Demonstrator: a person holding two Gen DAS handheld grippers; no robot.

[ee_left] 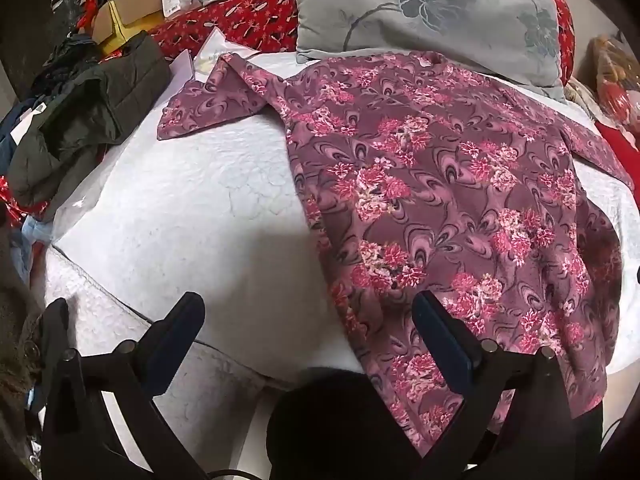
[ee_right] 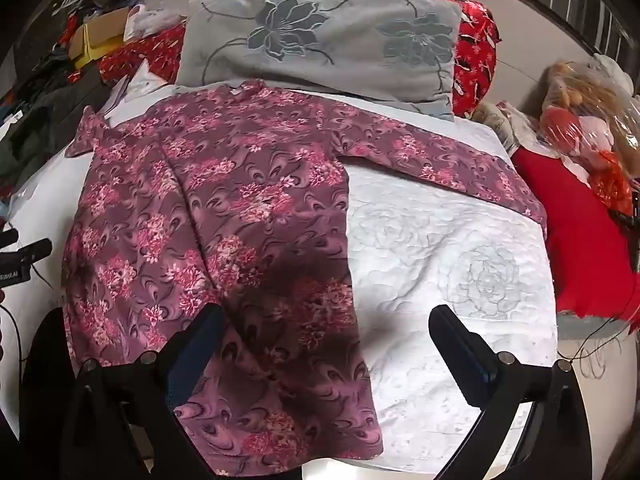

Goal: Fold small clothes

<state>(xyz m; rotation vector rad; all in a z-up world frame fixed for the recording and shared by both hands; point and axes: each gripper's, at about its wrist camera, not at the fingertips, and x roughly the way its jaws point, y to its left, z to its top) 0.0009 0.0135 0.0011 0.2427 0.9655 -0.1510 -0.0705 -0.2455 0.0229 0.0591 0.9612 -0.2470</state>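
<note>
Floral top (ee_left: 452, 184) spread flat on white quilted bed (ee_left: 180, 200), filling right half of left wrist view, sleeves out to both sides, neck toward grey pillow (ee_left: 432, 12) at top. Left gripper (ee_left: 308, 320) fingers spread wide, nothing between, above hem edge. Right gripper (ee_right: 326, 326) fingers likewise released, empty, over lower hem. Open cardboard box (ee_left: 128, 12) at upper left; contents indistinct. Dark green jacket (ee_left: 92, 108) heaped just below box.
</note>
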